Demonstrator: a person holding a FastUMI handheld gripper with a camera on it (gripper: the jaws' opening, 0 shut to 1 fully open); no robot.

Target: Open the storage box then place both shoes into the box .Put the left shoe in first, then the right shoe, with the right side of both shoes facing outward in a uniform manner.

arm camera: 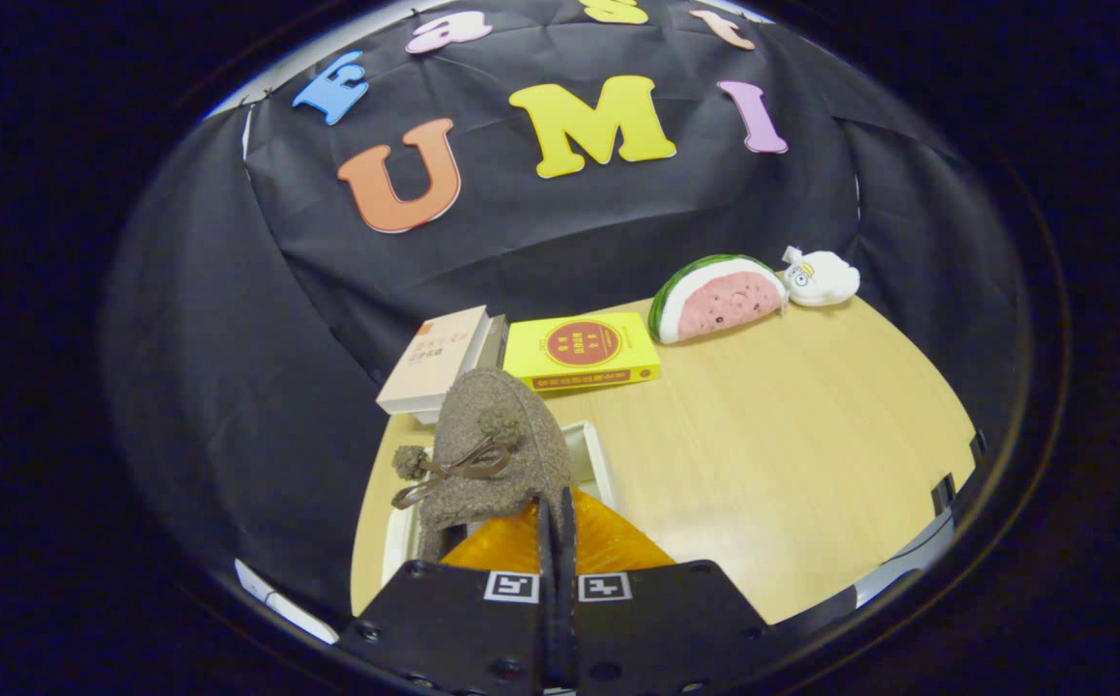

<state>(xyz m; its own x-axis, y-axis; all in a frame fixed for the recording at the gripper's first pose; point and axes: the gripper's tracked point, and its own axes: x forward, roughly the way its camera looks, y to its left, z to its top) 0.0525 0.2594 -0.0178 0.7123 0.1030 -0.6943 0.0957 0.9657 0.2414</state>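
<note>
While the fingers stand nearly closed, pinched on the back edge of a shoe, the gripper holds that shoe up just ahead of itself. It is a fuzzy brown slipper with a thin brown bow and two pompoms, toe pointing away, and its orange lining bulges out on either side of the fingers. Under the shoe lies the white box — only part of its rim and one wall show past the shoe, to the right of it, so how far the shoe sits inside it cannot be told. Everything rests on a pale wooden table. Beyond the shoe, a beige book lies to the left and a yellow book just beside it, straight ahead. Farther off to the right, near the table's far edge, sit a watermelon-slice toy and, touching it, a small white plush.
</note>
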